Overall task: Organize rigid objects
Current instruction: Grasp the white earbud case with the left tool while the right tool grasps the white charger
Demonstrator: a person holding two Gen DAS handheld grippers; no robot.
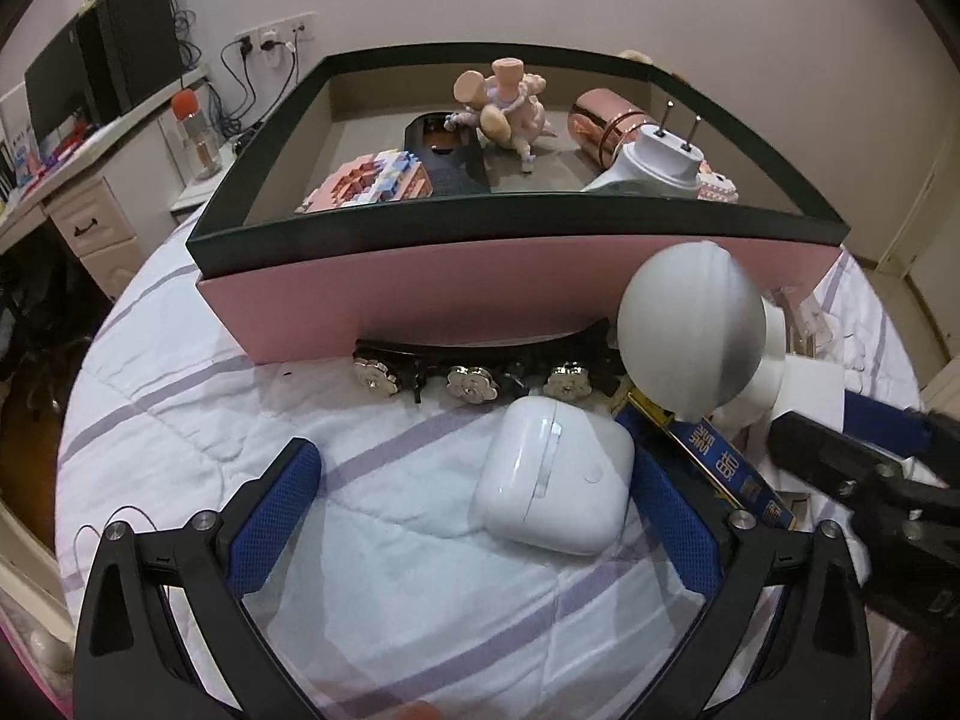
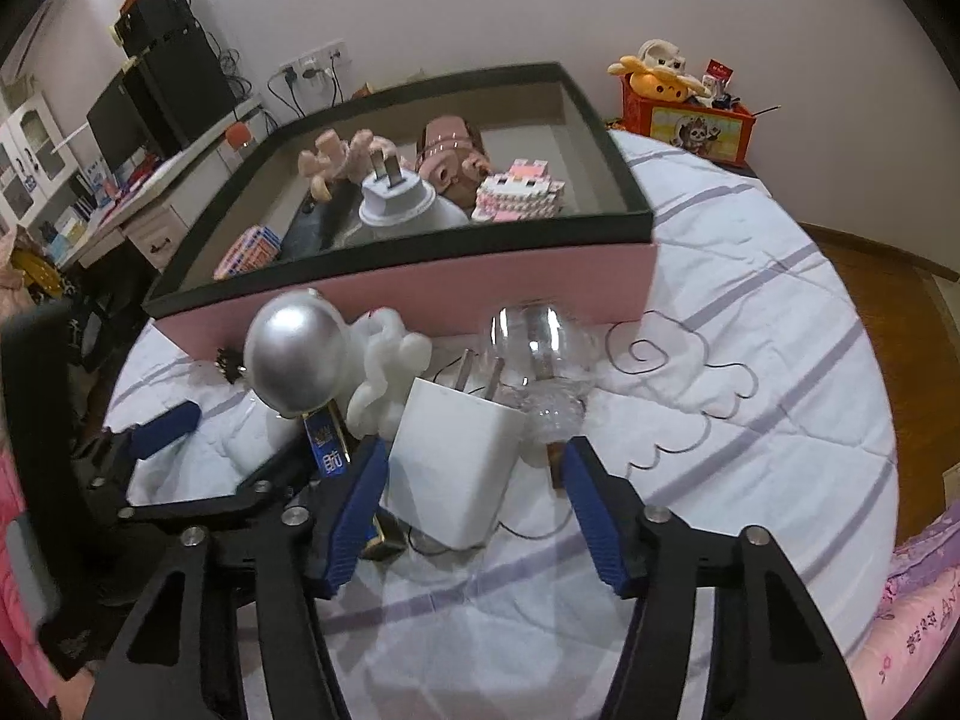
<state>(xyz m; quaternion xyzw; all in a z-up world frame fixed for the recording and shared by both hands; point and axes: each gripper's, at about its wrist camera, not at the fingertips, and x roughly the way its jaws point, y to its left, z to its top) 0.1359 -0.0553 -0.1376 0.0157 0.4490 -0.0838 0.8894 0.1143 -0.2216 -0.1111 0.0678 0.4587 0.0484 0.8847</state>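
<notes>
A white earbuds case (image 1: 555, 474) lies on the striped quilt between the fingers of my left gripper (image 1: 474, 456), close to the right pad and far from the left one; the jaws stand open. A white charger plug (image 2: 456, 468), prongs up, sits between the fingers of my right gripper (image 2: 474, 447). The left pad is at its side and a gap shows at the right pad. Behind stands a pink box with a dark green rim (image 1: 516, 222) (image 2: 420, 246), holding a figurine, a rose-gold cylinder, a white adapter and block models.
Against the box front lie a black hair clip with metal flowers (image 1: 474, 381), a silver ball-headed white figure (image 1: 690, 330) (image 2: 297, 354), a blue and gold packet (image 1: 732, 468), a clear bulb (image 2: 540, 348) and a wire cloud shape (image 2: 678, 372). A desk stands left; a red toy box (image 2: 690, 120) stands behind.
</notes>
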